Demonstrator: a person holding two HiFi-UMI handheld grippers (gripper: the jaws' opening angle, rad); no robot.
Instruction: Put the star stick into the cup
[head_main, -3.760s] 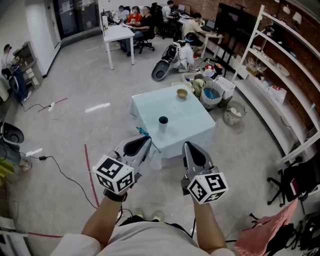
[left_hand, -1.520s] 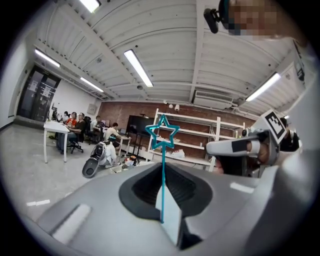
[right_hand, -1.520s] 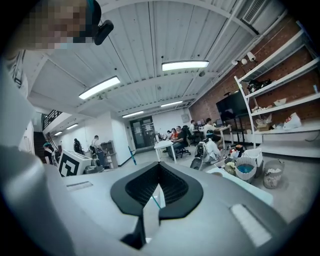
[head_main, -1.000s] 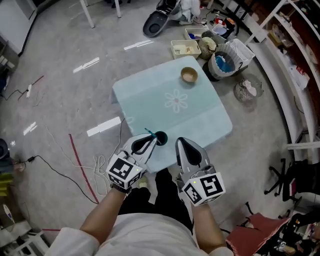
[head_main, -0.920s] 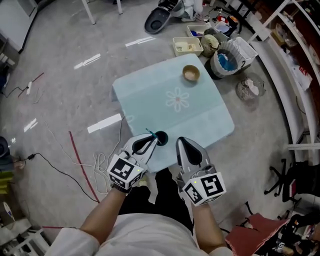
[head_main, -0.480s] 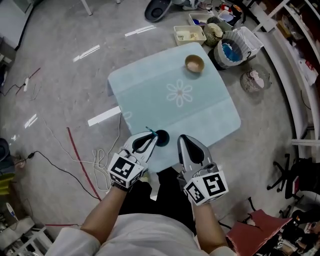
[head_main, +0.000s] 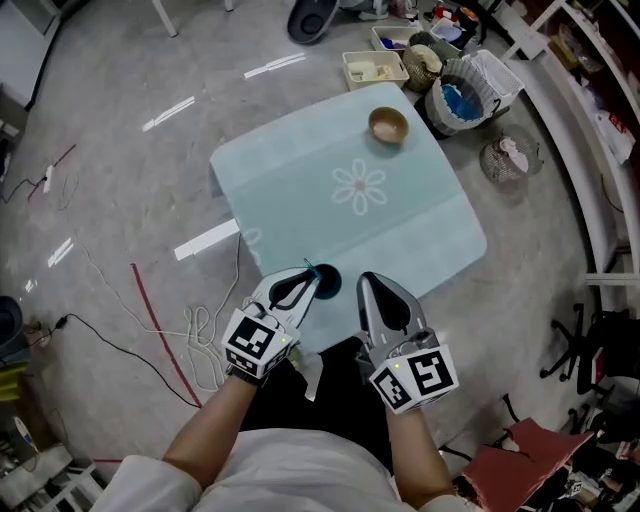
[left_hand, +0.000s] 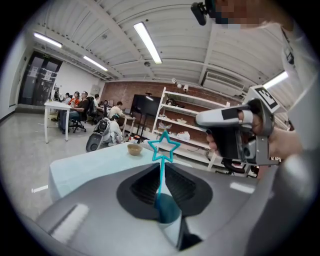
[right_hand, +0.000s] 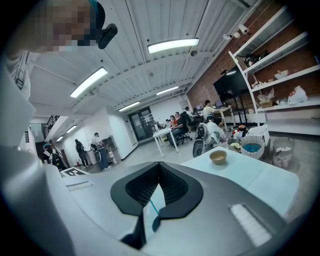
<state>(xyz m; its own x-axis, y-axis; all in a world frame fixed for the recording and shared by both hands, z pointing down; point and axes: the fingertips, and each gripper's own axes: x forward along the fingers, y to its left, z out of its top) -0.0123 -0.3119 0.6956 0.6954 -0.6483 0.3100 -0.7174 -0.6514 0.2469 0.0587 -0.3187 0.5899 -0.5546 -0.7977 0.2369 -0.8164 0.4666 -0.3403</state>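
Star stick (left_hand: 161, 174), in left hand-held gripper (head_main: 306, 279), now nearer cup (head_main: 328, 284)

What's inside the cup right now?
Only a dark opening shows in the cup. The star stick, held by the left gripper, is at its rim; the jaws hide its lower end.

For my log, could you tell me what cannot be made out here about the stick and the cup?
- Star stick lower end: left gripper view, lost between the jaws; head view, covered by the left gripper. So whether it is in the cup is unclear.
- Cup's inside: head view, dark and too small.
- Bowl contents: head view, too small.
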